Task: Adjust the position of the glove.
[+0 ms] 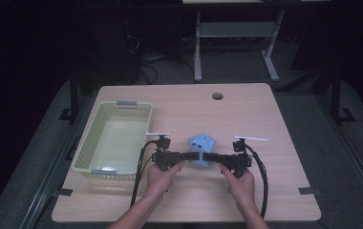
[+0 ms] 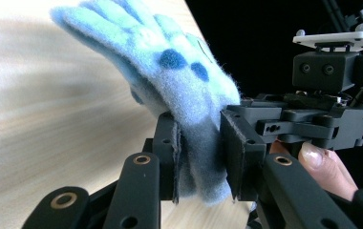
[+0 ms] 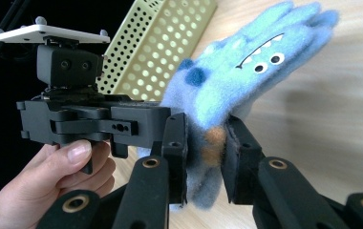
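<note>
A fuzzy light-blue monster glove [image 1: 202, 145] with dark blue spots hangs over the wooden table [image 1: 246, 109], gripped at its cuff from both sides. My left gripper [image 1: 192, 155] comes in from the left and is shut on the cuff; in the left gripper view the glove [image 2: 170, 71] is pinched between the pads [image 2: 169, 157], fingers pointing up and away. My right gripper [image 1: 211, 156] comes in from the right, shut on the same cuff. The right gripper view has the glove's face [image 3: 251, 67] with eyes and a toothy mouth, rising from my right gripper [image 3: 206, 160].
A pale green perforated basket [image 1: 91, 143] stands at the table's left, close to my left hand [image 1: 163, 176]; its wall [image 3: 170, 43] lies behind the glove in the right gripper view. A round cable hole [image 1: 217, 96] is at the far edge. Cables [image 1: 264, 181] trail from both grippers.
</note>
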